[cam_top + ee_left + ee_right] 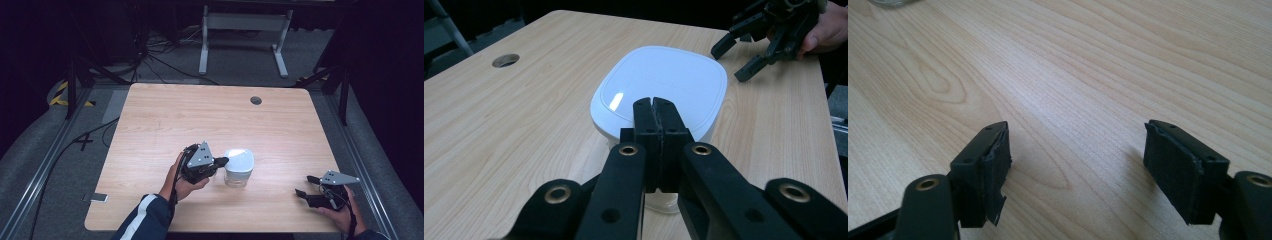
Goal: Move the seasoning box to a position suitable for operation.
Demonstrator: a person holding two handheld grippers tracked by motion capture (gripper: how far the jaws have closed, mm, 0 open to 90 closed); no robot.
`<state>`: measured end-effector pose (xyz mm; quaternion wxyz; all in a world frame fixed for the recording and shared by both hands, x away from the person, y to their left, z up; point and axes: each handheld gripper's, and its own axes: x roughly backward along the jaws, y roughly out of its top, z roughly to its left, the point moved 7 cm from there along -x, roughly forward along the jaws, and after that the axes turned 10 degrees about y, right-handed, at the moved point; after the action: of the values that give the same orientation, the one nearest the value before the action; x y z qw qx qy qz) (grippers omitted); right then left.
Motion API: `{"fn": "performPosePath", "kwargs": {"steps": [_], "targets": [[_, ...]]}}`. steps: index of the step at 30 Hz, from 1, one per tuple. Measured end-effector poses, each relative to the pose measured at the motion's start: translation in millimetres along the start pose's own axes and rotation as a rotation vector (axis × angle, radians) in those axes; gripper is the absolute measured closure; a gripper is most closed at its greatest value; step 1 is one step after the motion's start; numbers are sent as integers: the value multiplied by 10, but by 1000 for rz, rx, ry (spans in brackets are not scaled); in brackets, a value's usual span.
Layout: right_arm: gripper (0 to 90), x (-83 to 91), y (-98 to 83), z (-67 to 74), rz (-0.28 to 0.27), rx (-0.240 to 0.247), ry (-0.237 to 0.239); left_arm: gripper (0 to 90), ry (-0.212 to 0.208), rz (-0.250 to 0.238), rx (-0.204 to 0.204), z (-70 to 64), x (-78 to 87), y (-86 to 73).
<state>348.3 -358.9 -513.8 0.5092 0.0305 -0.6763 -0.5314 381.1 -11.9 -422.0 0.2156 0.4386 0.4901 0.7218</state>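
A clear container with a white square lid [238, 165] stands upright near the middle of the wooden table [165, 120]. My left gripper [224, 160] is shut, its tips touching or just over the lid's left edge. In the left gripper view the two jaws press together with nothing between them, right above the near edge of the white lid [664, 80]. My right gripper [306, 186] rests low at the table's front right, jaws wide apart and empty. In the right gripper view my right gripper [1075, 162] has only bare wood between its pads.
A round cable hole [256, 100] sits near the table's far edge. Beyond the table stands a white metal frame [245, 30] with cables on the floor. A phone-like object [96, 198] lies at the front left corner. The right gripper [744, 55] shows far off in the left gripper view.
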Motion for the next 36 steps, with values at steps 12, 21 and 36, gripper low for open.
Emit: {"fn": "performPosePath", "kwargs": {"steps": [12, 21, 36], "targets": [[267, 2, 1, 5, -3, -2, -1, 900, 3, 15, 7, 34, 3, -49], [347, 47, 34, -16, -40, -4, -2, 900, 5, 34, -16, 0, -59, -85], [525, 222, 589, 215, -163, 91, 36, 900, 2, -23, 5, -20, -17, 59]]}}
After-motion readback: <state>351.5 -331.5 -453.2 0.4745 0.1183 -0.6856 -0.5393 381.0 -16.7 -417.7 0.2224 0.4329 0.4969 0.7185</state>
